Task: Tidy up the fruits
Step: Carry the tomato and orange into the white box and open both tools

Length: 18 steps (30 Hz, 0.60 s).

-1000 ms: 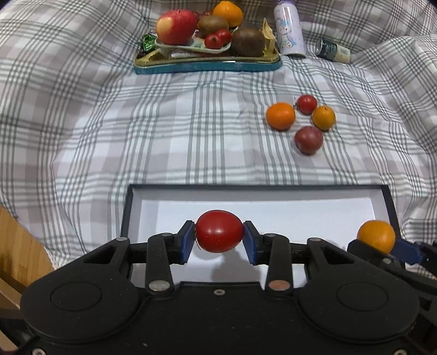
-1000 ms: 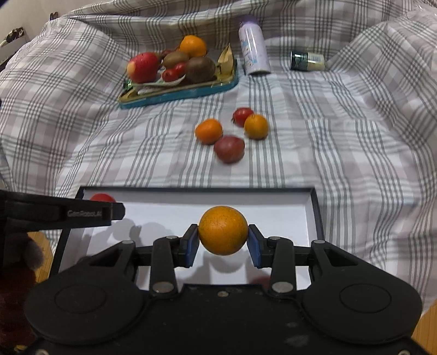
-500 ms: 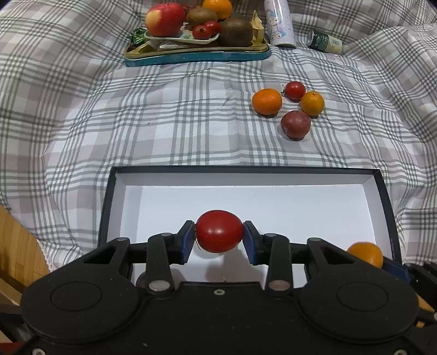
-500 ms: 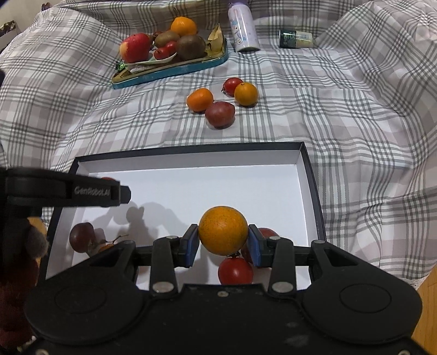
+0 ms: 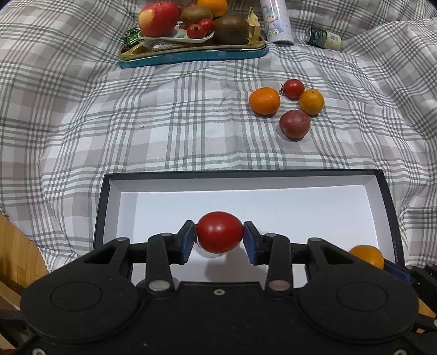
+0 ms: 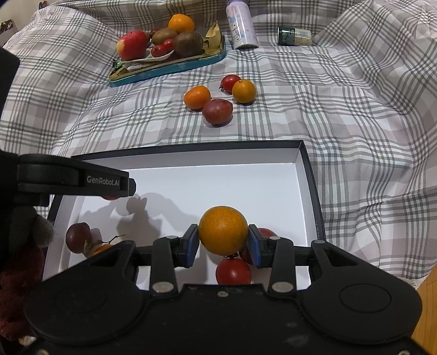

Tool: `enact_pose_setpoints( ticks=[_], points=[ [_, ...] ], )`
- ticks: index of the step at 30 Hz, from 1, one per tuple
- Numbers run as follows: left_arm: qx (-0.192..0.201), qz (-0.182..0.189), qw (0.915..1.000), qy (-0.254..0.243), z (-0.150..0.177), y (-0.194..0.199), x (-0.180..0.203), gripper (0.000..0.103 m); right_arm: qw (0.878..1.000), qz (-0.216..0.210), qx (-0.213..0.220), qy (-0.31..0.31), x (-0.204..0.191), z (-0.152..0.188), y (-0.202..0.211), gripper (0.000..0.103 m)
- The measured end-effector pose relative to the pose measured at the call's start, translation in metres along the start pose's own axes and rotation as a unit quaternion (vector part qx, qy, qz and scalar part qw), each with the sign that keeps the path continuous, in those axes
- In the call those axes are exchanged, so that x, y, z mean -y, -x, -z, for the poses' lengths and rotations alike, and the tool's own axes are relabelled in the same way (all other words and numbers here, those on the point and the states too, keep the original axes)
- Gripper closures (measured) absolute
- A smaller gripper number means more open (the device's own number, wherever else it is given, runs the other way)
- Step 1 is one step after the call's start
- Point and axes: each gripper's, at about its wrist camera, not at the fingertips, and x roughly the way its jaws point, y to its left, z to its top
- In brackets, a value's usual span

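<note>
My left gripper (image 5: 220, 237) is shut on a red tomato (image 5: 220, 231) and holds it over the near left part of the black box with a white inside (image 5: 245, 188). My right gripper (image 6: 223, 243) is shut on an orange (image 6: 223, 230) over the box's near right part (image 6: 300, 169). Below it lie a red tomato (image 6: 233, 271) and another red fruit (image 6: 266, 233). A dark plum (image 6: 77, 237) and a small orange fruit with a stem (image 6: 101, 249) lie at the box's near left. The left gripper's body (image 6: 73, 181) shows in the right wrist view.
On the plaid cloth beyond the box lie two oranges (image 5: 264, 100) (image 5: 311, 101), a tomato (image 5: 293, 88) and a plum (image 5: 295, 124). A blue tray (image 5: 191, 54) with apple, kiwis, tomatoes and orange stands at the back. A white can (image 5: 275, 21) and a green can (image 5: 325, 38) lie right of it.
Both grippers have come lower and nearer over the box, each still holding its fruit. The box's inside fruits have come into the right wrist view.
</note>
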Motion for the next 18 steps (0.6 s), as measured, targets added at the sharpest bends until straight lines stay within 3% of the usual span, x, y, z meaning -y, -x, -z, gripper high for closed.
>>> enact_pose_setpoints(
  ticks=[8,18],
  points=[
    [0.014,-0.005,0.9998,-0.012,0.004,0.013,0.003,0.056,1.0,0.001,-0.002,0.003,-0.001,-0.003,-0.004,0.063],
    [0.0,-0.008,1.0,0.0,0.016,0.02,-0.003,0.056,1.0,0.0,0.003,0.007,-0.002,-0.007,-0.005,0.063]
  ],
)
